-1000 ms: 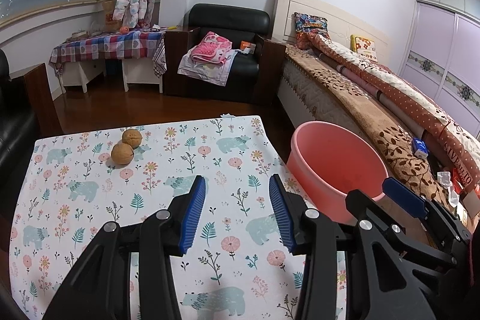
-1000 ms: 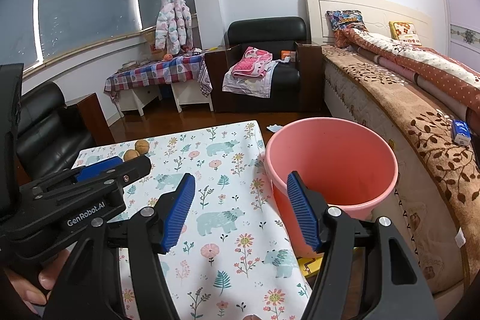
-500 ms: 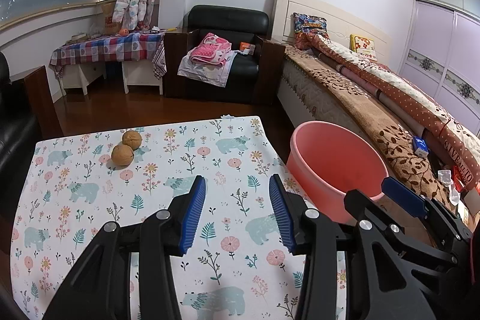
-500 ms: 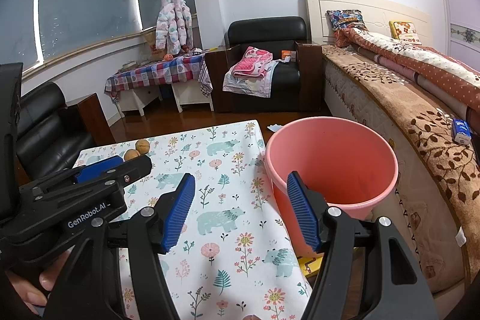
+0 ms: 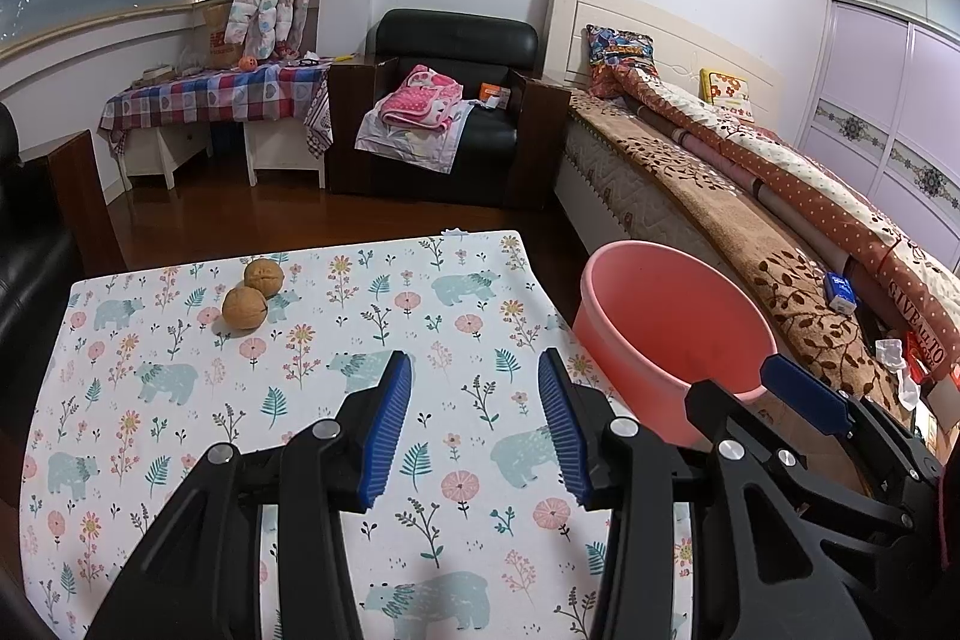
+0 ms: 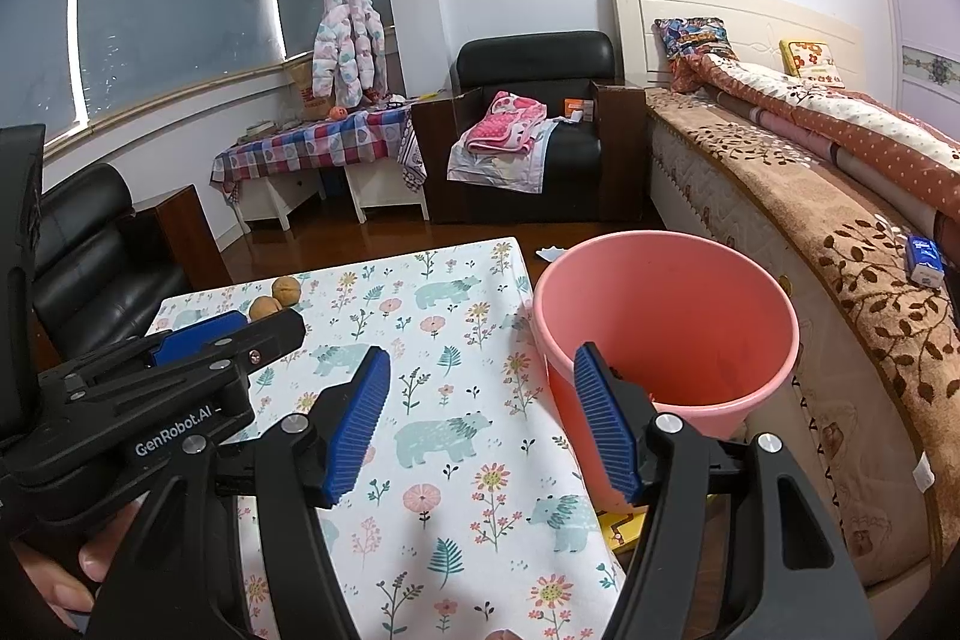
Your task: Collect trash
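- Two walnuts lie side by side, touching, on the surface, ahead of the left claw and off to its left, well apart from its tips.
- The left claw hangs above the patterned cloth with its jaws apart and nothing between the blue pads.
- The right claw is also spread, holding nothing; its left pad sits over the cloth and its right pad lies in front of the near wall of the pink bucket.
- The bucket stands upright off the right edge of the surface, just ahead and to the right of both claws, between the surface and the bed.
- In the right wrist view the left claw's black body reaches in from the left, partly covering the nearer walnut, and a hand grips it at the lower left corner.
- A small blue packet rests on the bed's brown cover, beyond the bucket to the right.
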Motion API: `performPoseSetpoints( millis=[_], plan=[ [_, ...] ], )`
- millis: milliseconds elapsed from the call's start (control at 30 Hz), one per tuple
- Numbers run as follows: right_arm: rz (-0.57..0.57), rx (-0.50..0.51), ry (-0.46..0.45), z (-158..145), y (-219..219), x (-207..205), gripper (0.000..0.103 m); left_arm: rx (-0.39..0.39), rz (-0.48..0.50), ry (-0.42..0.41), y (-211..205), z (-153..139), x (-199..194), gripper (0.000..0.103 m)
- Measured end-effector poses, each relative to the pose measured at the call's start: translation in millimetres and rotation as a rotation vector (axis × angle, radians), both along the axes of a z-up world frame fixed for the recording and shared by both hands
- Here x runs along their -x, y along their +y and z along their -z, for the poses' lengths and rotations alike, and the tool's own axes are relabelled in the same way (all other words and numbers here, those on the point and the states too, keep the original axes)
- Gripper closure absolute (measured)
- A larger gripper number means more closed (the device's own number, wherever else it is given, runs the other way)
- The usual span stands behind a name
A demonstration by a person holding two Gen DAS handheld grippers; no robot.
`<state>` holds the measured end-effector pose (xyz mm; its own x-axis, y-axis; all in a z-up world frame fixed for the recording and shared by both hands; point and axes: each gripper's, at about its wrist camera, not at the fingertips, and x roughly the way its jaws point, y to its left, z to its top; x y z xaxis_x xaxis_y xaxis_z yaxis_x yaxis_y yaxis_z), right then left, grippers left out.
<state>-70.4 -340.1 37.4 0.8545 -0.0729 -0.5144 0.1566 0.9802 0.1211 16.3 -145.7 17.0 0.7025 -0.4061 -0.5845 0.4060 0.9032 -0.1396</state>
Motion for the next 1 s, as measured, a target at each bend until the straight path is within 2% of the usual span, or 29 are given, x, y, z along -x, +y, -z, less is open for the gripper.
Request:
performPoseSetpoints(
  millis=[1000],
  plan=[
    [-0.001, -0.010, 0.009, 3.5, 6.3, -1.2, 0.039, -0.004, 0.003, 0.005, 0.6, 4.0, 0.2, 0.059]
  ],
)
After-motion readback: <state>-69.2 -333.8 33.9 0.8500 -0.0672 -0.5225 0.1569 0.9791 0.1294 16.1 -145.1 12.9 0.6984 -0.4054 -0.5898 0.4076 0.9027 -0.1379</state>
